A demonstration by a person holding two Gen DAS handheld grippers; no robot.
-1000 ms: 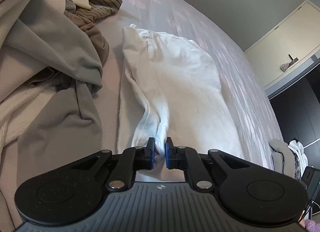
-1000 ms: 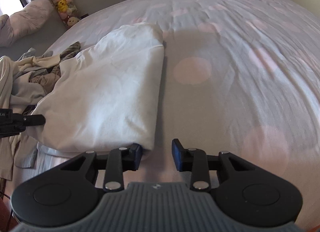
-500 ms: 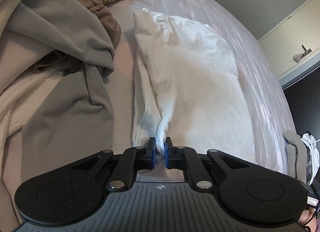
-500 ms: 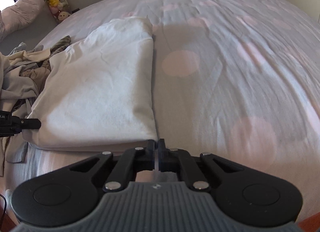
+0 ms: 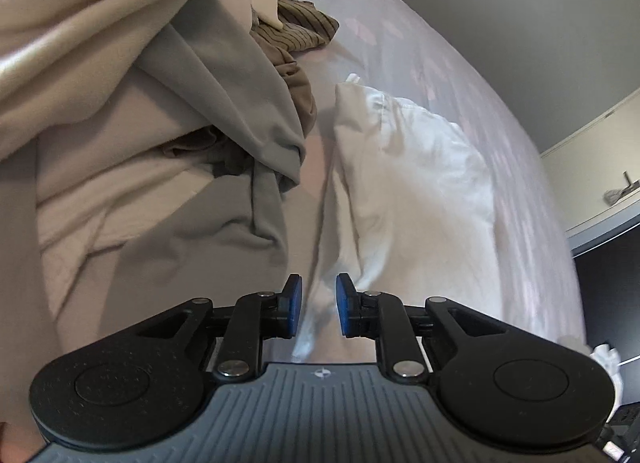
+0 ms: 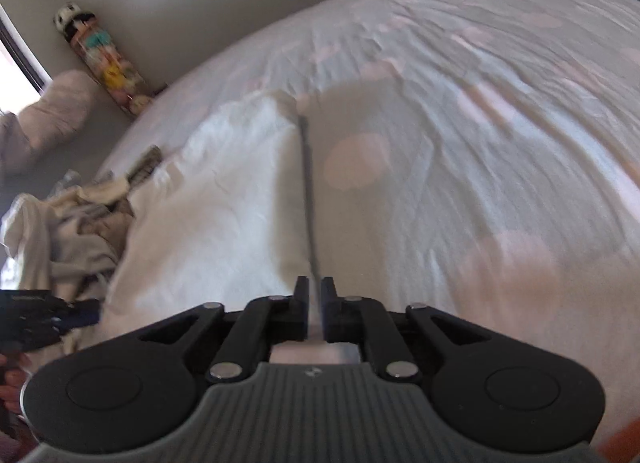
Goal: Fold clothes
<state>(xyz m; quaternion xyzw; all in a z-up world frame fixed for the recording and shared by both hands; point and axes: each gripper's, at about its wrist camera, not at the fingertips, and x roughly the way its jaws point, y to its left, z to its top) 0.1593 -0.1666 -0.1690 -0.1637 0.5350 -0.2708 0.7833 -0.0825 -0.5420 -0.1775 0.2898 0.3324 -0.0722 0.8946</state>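
**Two grippers at the near edge of a folded white garment on a bed**

Nearest to me in the left wrist view, my left gripper (image 5: 319,305) has its blue-padded jaws parted to a moderate gap. A loose fold of the white garment (image 5: 408,183) lies in that gap, but the pads do not press on it. The picture is slightly blurred here.

In the right wrist view, my right gripper (image 6: 315,309) has its jaws drawn narrow, with only a thin slit between them. Pale cloth shows in the slit at the garment's near right corner; I cannot tell for certain whether the cloth is pinched. At the left border of this view the tip of the left gripper shows beside the garment's near left corner, with a bit of a hand (image 6: 10,381) below it.

The white garment (image 6: 224,199) lies folded into a long shape on the bed sheet (image 6: 480,123), which is pale with faint pink spots. Its right edge runs straight away from me.

To the left of the garment sits a heap of unfolded clothes (image 5: 168,111) in grey and cream, touching or nearly touching its left side. A brown striped piece (image 5: 298,29) lies at the heap's far end.

Farther off, a pillow (image 6: 52,107) and a column of small soft toys (image 6: 102,55) rest against the wall.
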